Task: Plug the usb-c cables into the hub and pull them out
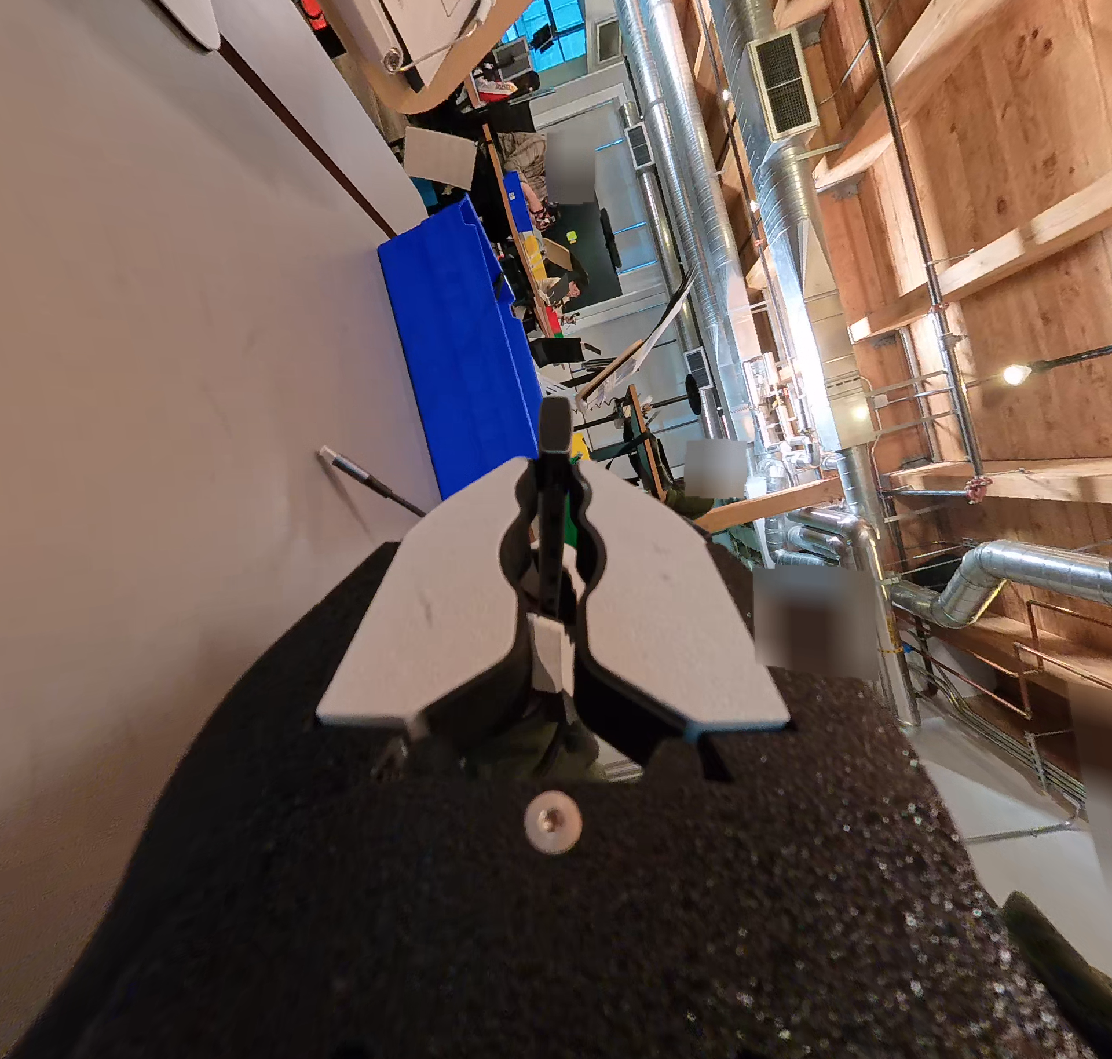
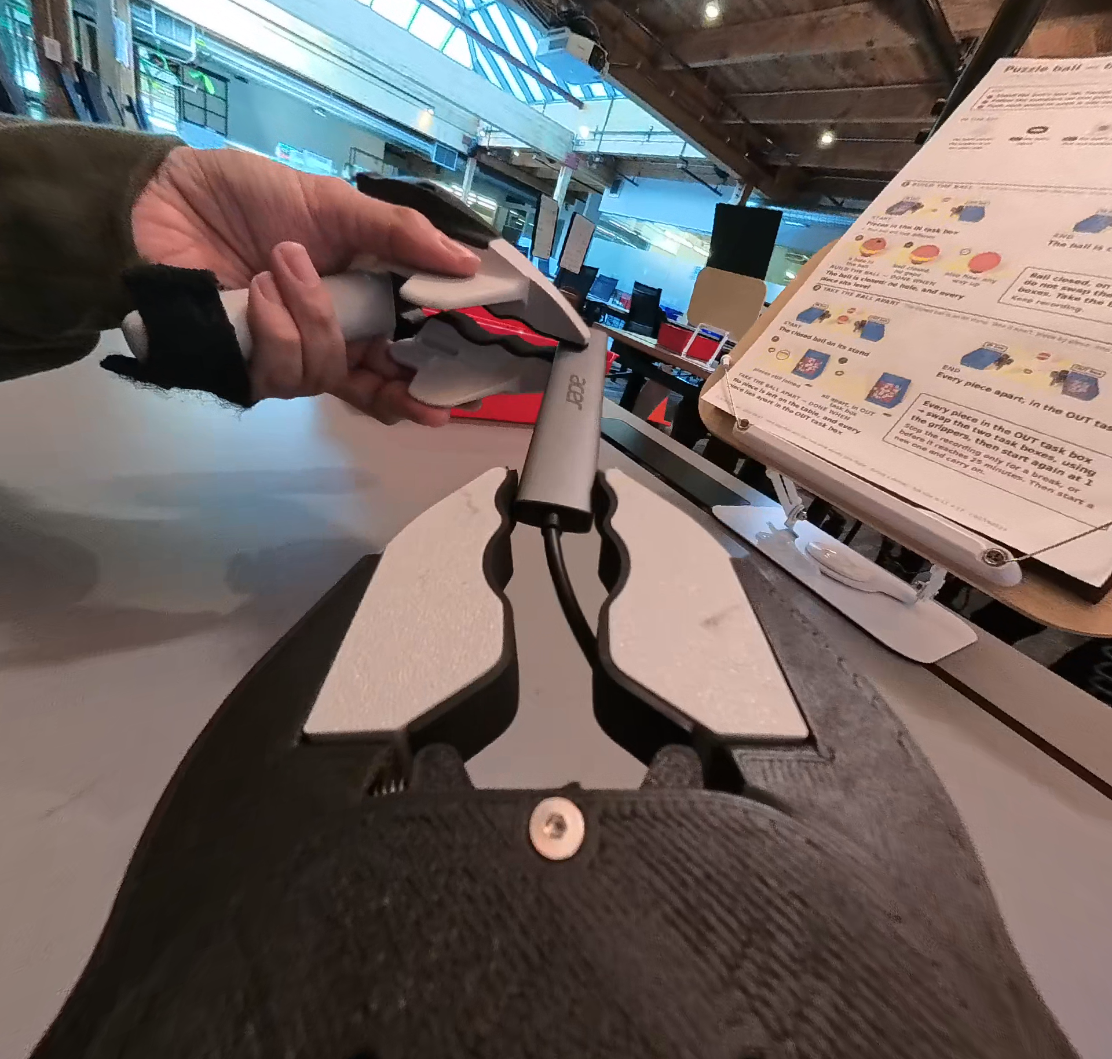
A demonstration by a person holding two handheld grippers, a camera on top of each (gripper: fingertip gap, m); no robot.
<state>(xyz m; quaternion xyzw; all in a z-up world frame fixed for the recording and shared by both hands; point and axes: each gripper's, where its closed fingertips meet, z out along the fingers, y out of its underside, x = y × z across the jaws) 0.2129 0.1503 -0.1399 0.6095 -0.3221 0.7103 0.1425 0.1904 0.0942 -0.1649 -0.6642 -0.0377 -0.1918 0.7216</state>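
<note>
While the right gripper (image 2: 555, 491) clamps the near end of the hub (image 2: 565, 422) between its fingertips, the grey bar points up and away from the camera, held clear of the table (image 2: 180, 518); the hub's own black lead (image 2: 568, 585) leaves the clamped end and curves back between the fingers. At the hub's far end the left gripper (image 2: 571, 338) meets it from the left, its tips touching or just beside that end; a hand (image 2: 289, 284) in a dark sleeve holds this gripper. In the left wrist view the left gripper (image 1: 553, 476) is closed on a thin black cable (image 1: 550, 548), whose dark plug (image 1: 555, 425) projects beyond the fingertips; whether the plug is seated in the hub cannot be told. A second cable (image 1: 367, 479) with a silver tip lies loose on the table (image 1: 150, 308), near a blue bin (image 1: 463, 356). To the right of the hub a printed sheet (image 2: 939, 338) rests on a tilted stand; a red bin (image 2: 505, 404) sits behind the left gripper.
</note>
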